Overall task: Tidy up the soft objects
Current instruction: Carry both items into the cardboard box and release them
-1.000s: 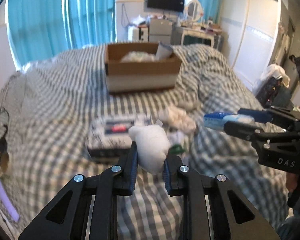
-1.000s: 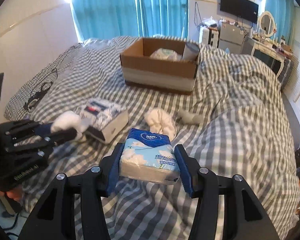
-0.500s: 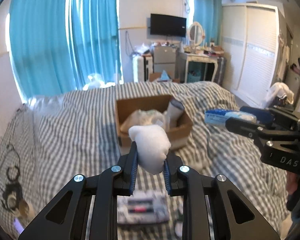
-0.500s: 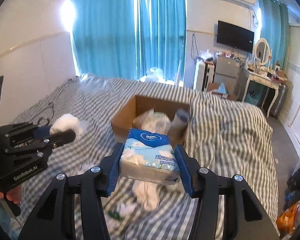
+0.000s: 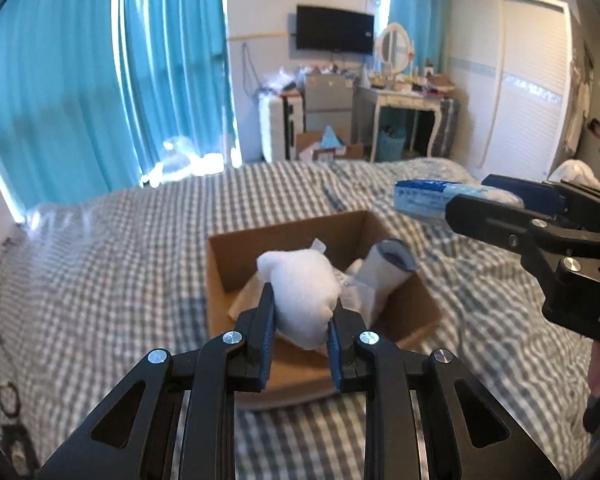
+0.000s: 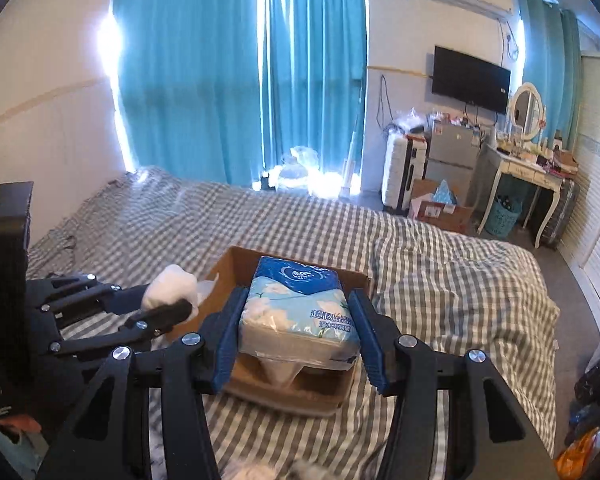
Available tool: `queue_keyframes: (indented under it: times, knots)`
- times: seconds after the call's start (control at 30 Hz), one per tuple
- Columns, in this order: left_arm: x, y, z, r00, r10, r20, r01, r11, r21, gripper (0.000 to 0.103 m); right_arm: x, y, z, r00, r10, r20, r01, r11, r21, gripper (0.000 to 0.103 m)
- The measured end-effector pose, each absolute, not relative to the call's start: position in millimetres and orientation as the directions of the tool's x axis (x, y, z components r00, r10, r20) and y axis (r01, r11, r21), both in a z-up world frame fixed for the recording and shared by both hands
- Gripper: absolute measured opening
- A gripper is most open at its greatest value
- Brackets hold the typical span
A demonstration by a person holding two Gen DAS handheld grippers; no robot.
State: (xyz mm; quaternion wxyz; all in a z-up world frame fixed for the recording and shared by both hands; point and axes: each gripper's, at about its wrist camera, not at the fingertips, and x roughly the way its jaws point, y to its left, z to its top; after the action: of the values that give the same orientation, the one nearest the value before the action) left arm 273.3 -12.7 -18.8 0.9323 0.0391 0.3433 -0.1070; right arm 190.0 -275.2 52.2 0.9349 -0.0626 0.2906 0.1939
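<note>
My left gripper (image 5: 301, 314) is shut on a white rolled sock (image 5: 304, 288) and holds it over the near side of the open cardboard box (image 5: 260, 240) on the bed. The box holds a plastic pack and a rolled grey-topped sock (image 5: 384, 270). My right gripper (image 6: 296, 328) is shut on a blue and white tissue pack (image 6: 298, 308) and holds it above the same box (image 6: 236, 264). The right gripper and its pack (image 5: 424, 200) also show at the right of the left wrist view. The left gripper with the sock (image 6: 172, 288) shows at the left of the right wrist view.
The bed has a grey checked cover (image 5: 100, 264). Behind it are blue curtains (image 6: 240, 80), a suitcase (image 6: 402, 172), a small fridge, a dressing table (image 6: 528, 168) and a white wardrobe (image 5: 512, 80). A box with clutter stands on the floor (image 6: 436, 208).
Both grippers have moved forward across the bed and now hang over the cardboard box. Each still holds its item. The items left on the cover have dropped out of view.
</note>
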Motion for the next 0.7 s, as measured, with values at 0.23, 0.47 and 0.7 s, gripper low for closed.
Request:
queue_keyframes:
  times: [0.23,0.47,0.7]
  knots:
    - [323.9,-14.1,-58.5,0.711,-0.154,-0.687,0.233,0.972,0.023,0.024,265.1,-264.4,-1.6,0.715,0.292,-0.635,-0.378,0.926,0.000,0.052]
    - [338.4,-11.6,-67.6,0.712,-0.139,-0.688,0.217,0.976,0.027,0.055,304.1,-265.0,-26.9,0.709,0.296,-0.640,-0.365,0.931,0.027,0.055]
    - [316.7,-10.1,-48.0,0.738,-0.099,-0.668,0.194,0.979,0.070,0.059,292.8,-273.7,-7.9,0.751,0.277,-0.599,-0.329,0.944,0.024,0.078]
